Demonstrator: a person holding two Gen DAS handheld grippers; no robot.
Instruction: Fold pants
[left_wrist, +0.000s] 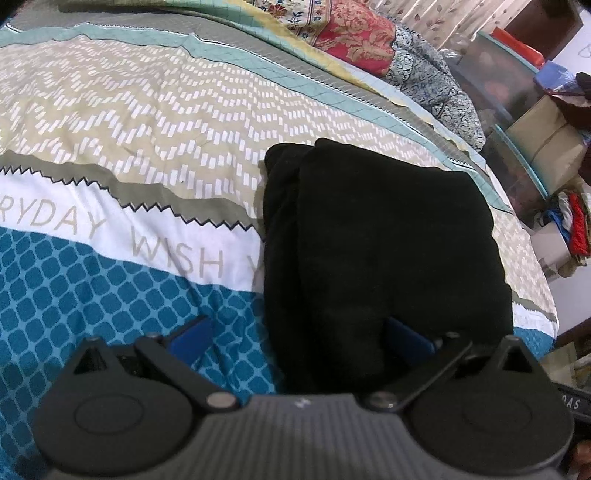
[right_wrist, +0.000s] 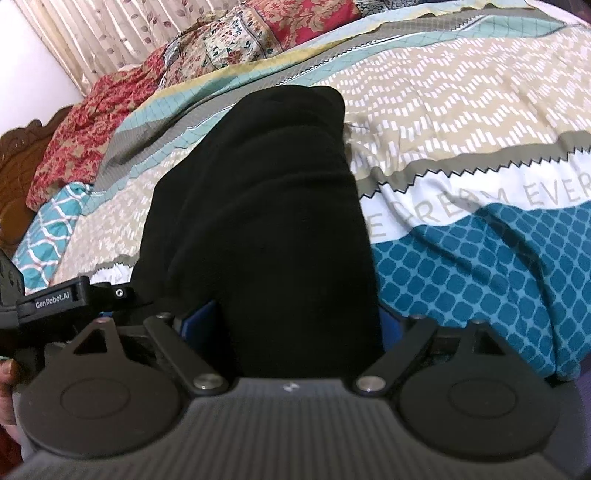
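Observation:
Black pants lie folded in a thick bundle on the patterned bedspread. My left gripper is open, its blue fingers spread wide; the near end of the pants lies between them, over the right finger. In the right wrist view the pants fill the middle. My right gripper is open with the pants' near end between its fingers. The other gripper's body shows at the left edge.
Red floral and blue patterned bedding is piled at the head of the bed. Shelves with boxes and clothes stand beyond the bed's right edge. A carved wooden headboard and a curtain are at the far left.

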